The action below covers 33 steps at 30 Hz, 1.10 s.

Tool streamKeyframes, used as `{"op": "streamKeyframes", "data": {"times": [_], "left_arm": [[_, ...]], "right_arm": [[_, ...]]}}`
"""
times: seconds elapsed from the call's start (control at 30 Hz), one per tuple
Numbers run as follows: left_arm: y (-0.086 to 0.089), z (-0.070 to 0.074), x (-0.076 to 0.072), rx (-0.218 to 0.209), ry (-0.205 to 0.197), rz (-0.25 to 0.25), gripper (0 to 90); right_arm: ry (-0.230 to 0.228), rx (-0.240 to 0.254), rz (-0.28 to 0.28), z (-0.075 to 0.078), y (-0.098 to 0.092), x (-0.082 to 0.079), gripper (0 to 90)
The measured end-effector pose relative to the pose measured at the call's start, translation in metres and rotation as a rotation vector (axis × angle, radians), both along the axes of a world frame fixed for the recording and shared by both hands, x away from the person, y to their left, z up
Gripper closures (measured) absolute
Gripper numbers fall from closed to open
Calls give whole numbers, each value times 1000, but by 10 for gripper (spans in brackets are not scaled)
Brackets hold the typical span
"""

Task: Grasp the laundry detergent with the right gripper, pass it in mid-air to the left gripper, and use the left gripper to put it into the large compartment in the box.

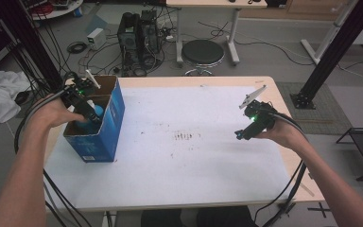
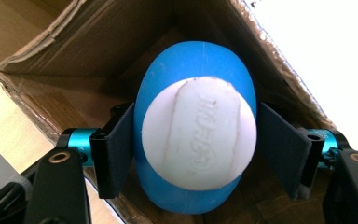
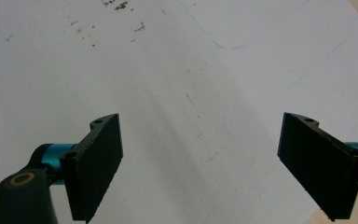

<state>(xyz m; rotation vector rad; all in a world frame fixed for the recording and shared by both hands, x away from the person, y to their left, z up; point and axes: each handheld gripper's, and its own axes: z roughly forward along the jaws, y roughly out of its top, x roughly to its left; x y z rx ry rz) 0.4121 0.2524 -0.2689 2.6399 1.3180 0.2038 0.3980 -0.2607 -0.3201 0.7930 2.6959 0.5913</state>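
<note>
Now the left claw (image 2: 193, 154) is reaching down into the open box (image 1: 112, 118), with the blue-and-white egg-shaped thing (image 2: 196, 140) sitting between its jaws. The near pad is lying against the thing's blue side, while the far pad is standing a sliver clear of it, so the claw is narrow but not pressing; no grip is showing. The thing's long axis is running away from the claw, its white face turned back at the camera and the narrower blue end pointing deeper into the box. Raised lettering is crossing the white face, turned sideways and too soft to read. Over on the white worktop (image 1: 194, 156), the right claw (image 3: 214, 168) is hovering wide apart above the bare sheet, holding nothing.
</note>
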Motion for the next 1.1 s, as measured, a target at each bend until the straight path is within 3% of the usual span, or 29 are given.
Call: {"op": "streamKeyframes", "data": {"times": [0.13,0.2,0.37,0.83,0.9,1.03,1.1], "left_arm": [[-1,0,-1,-12,-3,15,304],[0,1,0,8,10,-7,295],[-2,5,-1,5,4,1,284],[-7,39,-7,26,-50,-7,261],[-9,44,-7,46,-54,-31,261],[-19,53,-8,37,-68,-38,261],[-25,58,-8,40,-78,-66,261]], "right_arm": [[3,-1,-5,1,-1,-1,131],[-1,3,-5,0,-1,-1,131],[-3,1,-7,1,-1,-1,131],[3,0,-6,2,-2,-1,131],[0,1,-8,2,-2,-2,131],[2,1,-10,3,-2,-2,131],[1,0,-10,3,-3,-2,131]]}}
